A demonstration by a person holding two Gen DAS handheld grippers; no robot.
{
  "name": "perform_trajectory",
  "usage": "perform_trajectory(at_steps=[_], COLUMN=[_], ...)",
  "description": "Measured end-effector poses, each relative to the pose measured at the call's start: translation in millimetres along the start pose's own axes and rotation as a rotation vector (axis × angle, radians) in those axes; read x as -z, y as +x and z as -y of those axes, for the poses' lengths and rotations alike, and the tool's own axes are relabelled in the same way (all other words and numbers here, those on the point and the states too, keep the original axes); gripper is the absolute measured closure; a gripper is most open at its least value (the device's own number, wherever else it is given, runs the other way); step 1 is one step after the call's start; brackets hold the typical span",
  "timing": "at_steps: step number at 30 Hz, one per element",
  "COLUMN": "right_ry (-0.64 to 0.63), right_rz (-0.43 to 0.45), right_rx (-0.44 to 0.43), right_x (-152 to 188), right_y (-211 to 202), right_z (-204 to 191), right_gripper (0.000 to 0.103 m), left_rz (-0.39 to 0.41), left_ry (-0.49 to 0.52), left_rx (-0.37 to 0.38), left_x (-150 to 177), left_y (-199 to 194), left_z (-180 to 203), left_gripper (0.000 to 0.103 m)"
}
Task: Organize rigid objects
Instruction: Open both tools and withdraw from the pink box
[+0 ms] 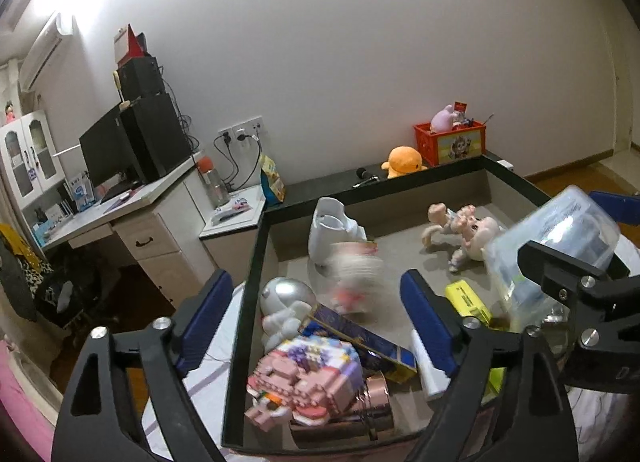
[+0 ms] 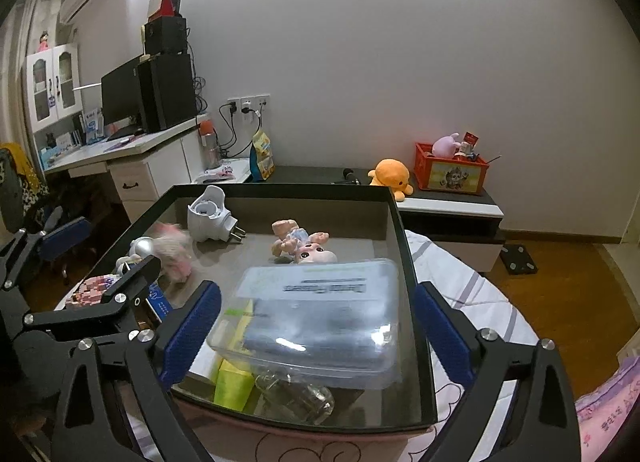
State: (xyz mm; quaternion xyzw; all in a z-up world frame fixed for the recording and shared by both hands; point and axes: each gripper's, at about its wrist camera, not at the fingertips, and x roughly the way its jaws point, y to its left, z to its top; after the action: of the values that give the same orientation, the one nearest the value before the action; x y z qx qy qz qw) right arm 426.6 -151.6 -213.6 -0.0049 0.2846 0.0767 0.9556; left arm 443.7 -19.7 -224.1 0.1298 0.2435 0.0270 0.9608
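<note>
Left gripper point(image 1: 316, 314): two blue ribbed fingers point(image 1: 206, 316) spread wide, nothing held; a blurred pink toy point(image 1: 354, 278) lies beyond them in the tray point(image 1: 248, 294). Right gripper point(image 2: 316, 336): fingers spread wide either side of one clear plastic box point(image 2: 320, 318), pads apart from it. Also in the dark-rimmed tray: one white plug point(image 2: 210, 214), one doll point(image 2: 304, 244), one silver astronaut point(image 1: 284, 306), one pink brick model point(image 1: 304, 378), one glass jar point(image 2: 298, 396).

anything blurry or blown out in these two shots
Left wrist view: a small pinkish toy in the dark-rimmed box is smeared by motion blur, and ceiling light blows out the top left corner. Right wrist view: the same toy is blurred, and the clear plastic case shows glare. Both views bend straight edges, fisheye style.
</note>
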Motion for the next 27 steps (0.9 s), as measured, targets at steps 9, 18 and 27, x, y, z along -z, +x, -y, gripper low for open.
perform_trajectory(at_steps=[9,18,27], right_ry=[-0.035,-0.022,-0.016], right_rz=[-0.046,-0.009,0.098], right_rx=[0.009,-0.004,-0.018], right_x=[-17.1,-19.7,-31.9], right_y=[23.7,9.7,-62.2], right_z=[-2.6,-2.4,-8.1], right_gripper=[0.007,0.004,0.0], left_rz=[0.0,0.018,0.12], left_ry=[-0.05,-0.144,-0.25], left_rx=[-0.025,0.032,0.102], left_x=[-7.6,-6.3,-10.1], left_y=[6.9,-14.5,-93.9], left_z=[-15.9,-41.1,-65.7], left_gripper=[0.005,0.001,0.0])
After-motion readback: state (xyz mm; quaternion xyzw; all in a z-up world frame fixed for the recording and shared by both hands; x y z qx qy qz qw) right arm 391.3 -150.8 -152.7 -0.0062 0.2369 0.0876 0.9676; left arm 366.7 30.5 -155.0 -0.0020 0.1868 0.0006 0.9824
